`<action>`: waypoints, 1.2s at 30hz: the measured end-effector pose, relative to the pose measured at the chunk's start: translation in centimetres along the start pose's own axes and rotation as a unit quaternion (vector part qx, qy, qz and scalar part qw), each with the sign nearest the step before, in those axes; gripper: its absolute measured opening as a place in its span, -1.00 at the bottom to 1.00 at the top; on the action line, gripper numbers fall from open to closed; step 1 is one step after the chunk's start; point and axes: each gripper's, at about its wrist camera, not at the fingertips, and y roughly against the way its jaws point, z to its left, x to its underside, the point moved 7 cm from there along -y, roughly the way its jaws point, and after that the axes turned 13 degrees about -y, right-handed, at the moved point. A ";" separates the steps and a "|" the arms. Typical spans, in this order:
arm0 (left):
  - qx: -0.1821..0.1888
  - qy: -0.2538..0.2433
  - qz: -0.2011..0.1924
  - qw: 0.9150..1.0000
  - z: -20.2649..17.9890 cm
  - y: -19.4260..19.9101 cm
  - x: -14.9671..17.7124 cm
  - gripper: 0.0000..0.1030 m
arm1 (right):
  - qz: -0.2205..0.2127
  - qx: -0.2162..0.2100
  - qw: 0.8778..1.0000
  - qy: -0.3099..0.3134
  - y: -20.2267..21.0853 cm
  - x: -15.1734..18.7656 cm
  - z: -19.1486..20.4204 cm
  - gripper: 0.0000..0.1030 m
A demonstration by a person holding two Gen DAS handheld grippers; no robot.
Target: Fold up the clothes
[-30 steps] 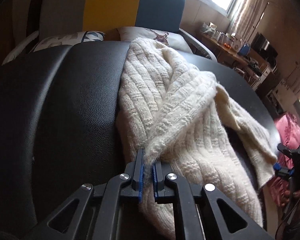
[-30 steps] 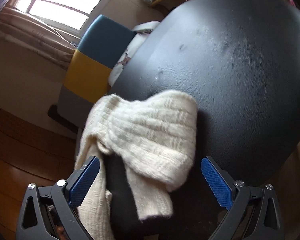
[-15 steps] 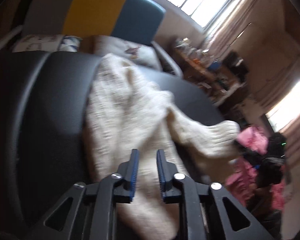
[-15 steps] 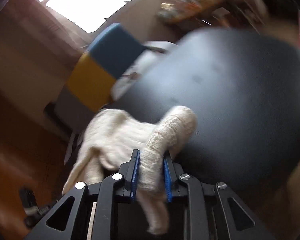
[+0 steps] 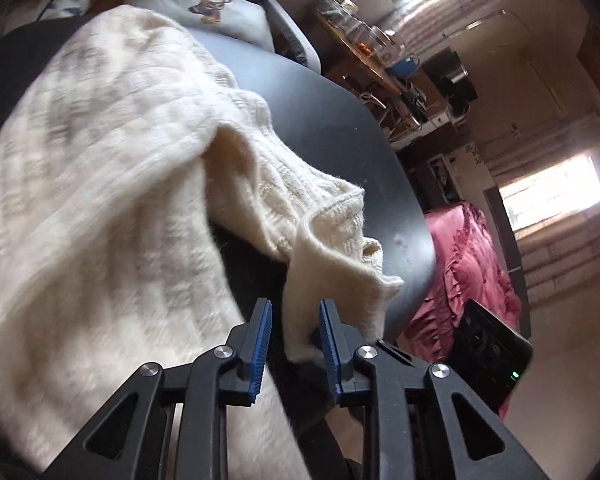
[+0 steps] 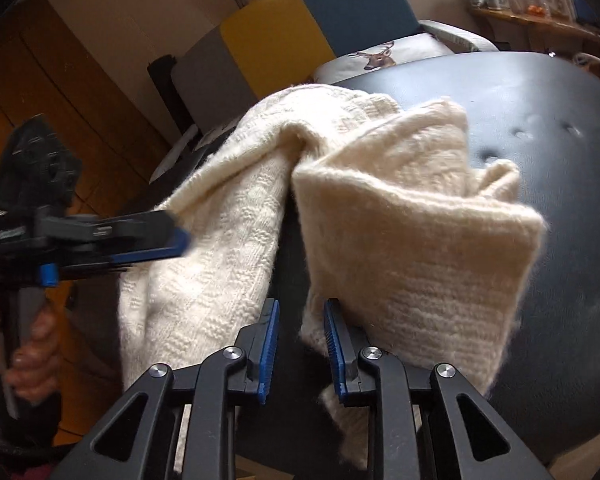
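Left gripper (image 5: 292, 336): fingers apart, a white flap between them, not squeezed.
Right gripper (image 6: 300, 344): fingers apart, a woolly edge by one finger.
Sweater (image 6: 400, 216): bunched on the black table (image 6: 540, 92), part lifted.
How far: not folded neat; sleeves and body need laying flat.

Deer-print cushion (image 6: 384, 60) on yellow/teal chair (image 6: 300, 32), pink bedding (image 5: 472, 280) nr window.
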 end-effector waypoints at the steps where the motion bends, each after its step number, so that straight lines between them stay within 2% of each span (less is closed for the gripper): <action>1: -0.007 -0.010 0.001 1.000 -0.2 -0.7 -0.5 -0.53 | 0.000 -0.005 1.000 -0.003 0.2 0.0 -0.2 -0.12; 2: -0.007 -0.022 0.001 1.000 -0.5 -1.2 -0.8 -0.53 | 0.000 -0.010 1.000 -0.006 0.3 0.1 -0.3 0.02; 3: -0.005 -0.035 0.002 0.999 -0.8 -1.7 -1.1 -0.53 | 0.000 -0.014 1.000 -0.009 0.4 0.1 -0.5 0.06; 8: -0.023 -0.117 0.012 0.993 -1.8 -3.8 -1.9 -0.53 | 0.007 -0.031 0.999 -0.020 0.7 0.0 -0.8 0.14; 12: -0.021 -0.138 0.024 0.990 -1.8 -5.1 -2.2 -0.49 | 0.011 -0.043 0.999 -0.022 1.0 0.2 -0.8 0.20; 14: -0.026 -0.140 0.029 0.989 -1.5 -5.5 -2.1 -0.48 | 0.012 -0.048 0.998 -0.025 1.1 0.3 -0.9 0.21; 20: 0.017 -0.114 0.026 0.993 -1.5 -5.2 -1.8 -0.47 | 0.013 -0.061 0.997 -0.034 1.6 0.5 -1.3 0.23; 22: 0.012 -0.114 0.023 0.993 -1.8 -5.8 -2.1 -0.46 | 0.013 -0.069 0.997 -0.039 1.6 0.5 -1.4 0.26; 24: -0.013 -0.118 0.011 0.993 -2.1 -6.1 -2.3 -0.58 | 0.012 -0.065 0.997 -0.039 2.1 0.5 -1.2 0.28; 25: -0.018 -0.121 0.002 0.992 -2.3 -5.9 -2.4 -0.80 | 0.011 -0.062 0.997 -0.039 2.4 0.5 -1.2 0.31; 26: -0.020 -0.124 -0.008 0.992 -2.5 -5.7 -2.5 -0.81 | 0.010 -0.060 0.997 -0.039 2.7 0.4 -1.1 0.34; 28: -0.018 -0.118 -0.038 0.992 -2.5 -3.4 -2.9 -0.83 | 0.008 -0.055 0.998 -0.039 3.2 0.4 -1.0 0.43; 31: -0.019 -0.089 -0.108 0.990 -1.3 2.6 -4.0 -0.84 | 0.005 -0.047 0.998 -0.040 4.1 0.3 -0.8 0.63; 33: -0.027 -0.068 -0.157 0.985 0.1 7.2 -4.6 -0.84 | -0.002 -0.044 0.998 -0.042 4.8 0.1 -0.7 0.73; 36: -0.064 -0.033 -0.223 0.972 3.9 15.1 -4.2 -0.84 | -0.017 -0.035 0.998 -0.043 5.9 -0.6 -0.5 0.83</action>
